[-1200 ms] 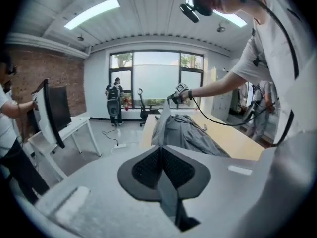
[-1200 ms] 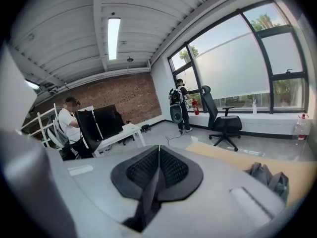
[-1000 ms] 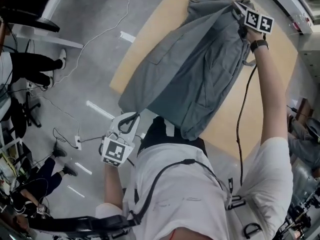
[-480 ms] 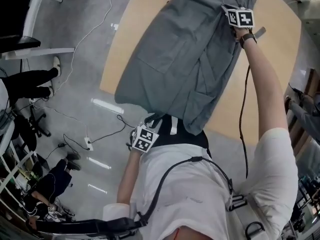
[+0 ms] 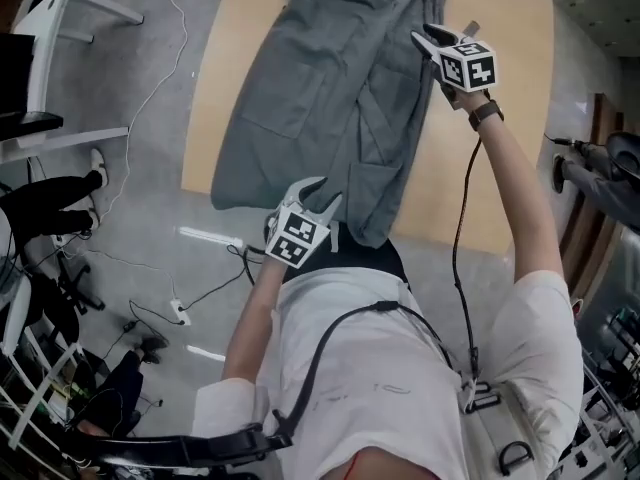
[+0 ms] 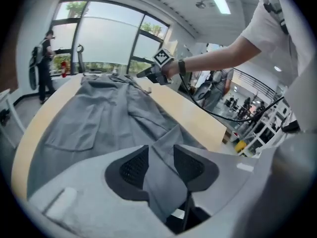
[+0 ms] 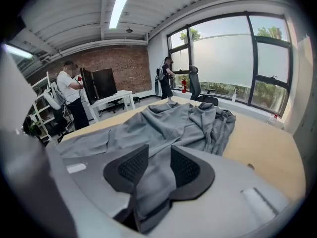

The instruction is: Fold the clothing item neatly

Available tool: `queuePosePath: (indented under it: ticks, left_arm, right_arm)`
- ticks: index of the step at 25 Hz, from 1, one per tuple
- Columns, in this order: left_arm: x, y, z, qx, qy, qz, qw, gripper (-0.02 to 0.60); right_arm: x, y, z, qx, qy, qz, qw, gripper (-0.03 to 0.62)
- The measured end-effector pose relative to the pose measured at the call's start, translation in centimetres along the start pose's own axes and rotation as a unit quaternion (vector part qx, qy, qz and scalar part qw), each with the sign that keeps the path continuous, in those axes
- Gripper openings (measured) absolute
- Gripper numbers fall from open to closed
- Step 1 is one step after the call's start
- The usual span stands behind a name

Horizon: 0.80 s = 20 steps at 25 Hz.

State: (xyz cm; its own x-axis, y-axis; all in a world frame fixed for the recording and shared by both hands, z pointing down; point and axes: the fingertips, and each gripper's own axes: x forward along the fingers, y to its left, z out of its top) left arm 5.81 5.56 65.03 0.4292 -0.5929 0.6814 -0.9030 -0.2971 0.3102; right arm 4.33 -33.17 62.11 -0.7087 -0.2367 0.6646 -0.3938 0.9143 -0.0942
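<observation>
Cloth runs through both pairs of jaws right now. My left gripper point(image 6: 162, 158) sits at the near edge of the tabletop point(image 5: 480, 168), where one end of the grey garment point(image 5: 320, 78) hangs just over that edge. Its jaws have just been opening and stand well apart, with the fabric draped loose between the pads rather than pinched. I judge this to be a let-go: the garment lies stretched lengthways along the tabletop, which suits a flat fold. Further in, my right gripper point(image 7: 153, 165) is over the tabletop's middle stretch, toward its right side, at the border of the cloth. Its jaws have also just been opening, less wide, with a strip of grey fabric slack between them. At the far end of the tabletop the garment is bunched and creased, so I expect it needs smoothing before any fold.
</observation>
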Motion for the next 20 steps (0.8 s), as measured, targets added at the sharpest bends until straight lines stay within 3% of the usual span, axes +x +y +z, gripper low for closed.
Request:
queuePosePath:
  ticks: [4,9,12,13,14,15,20]
  left_arm:
    - [6.9,-2.3,1.6,0.094,0.041,-0.044,0.9938,0.193]
    - [11.8,-1.8,-0.1,0.148,0.106,-0.041,0.9824,0.196]
    - [12.4,-1.9,-0.4,0.177,0.118,-0.034,0.9765,0.184]
    - [12.3,-2.1,-0.2,0.184,0.117,-0.030,0.9755,0.150]
    - [12.1,-2.3,0.1,0.188,0.113,-0.028,0.9753,0.053]
    - [11.7,-2.6,0.4,0.187,0.108,-0.029,0.9759,0.020]
    - [8.6,-5.0,2.5,0.178,0.078,-0.054,0.9796,0.015]
  right_arm:
    - [-5.3,3.3,-3.7,0.010,-0.009,-0.004,1.000,0.146]
    - [-10.5,7.1,-8.8,0.022,-0.017,-0.005,1.000,0.146]
    - [-13.5,7.4,-12.0,0.050,-0.021,-0.026,0.998,0.144]
    - [-14.5,7.2,-12.9,0.064,-0.023,-0.036,0.997,0.144]
    - [-15.4,7.0,-13.8,0.079,-0.025,-0.045,0.996,0.143]
    - [-16.2,6.7,-14.6,0.096,-0.027,-0.053,0.994,0.141]
    - [-17.7,6.8,-15.9,0.137,-0.034,-0.055,0.988,0.133]
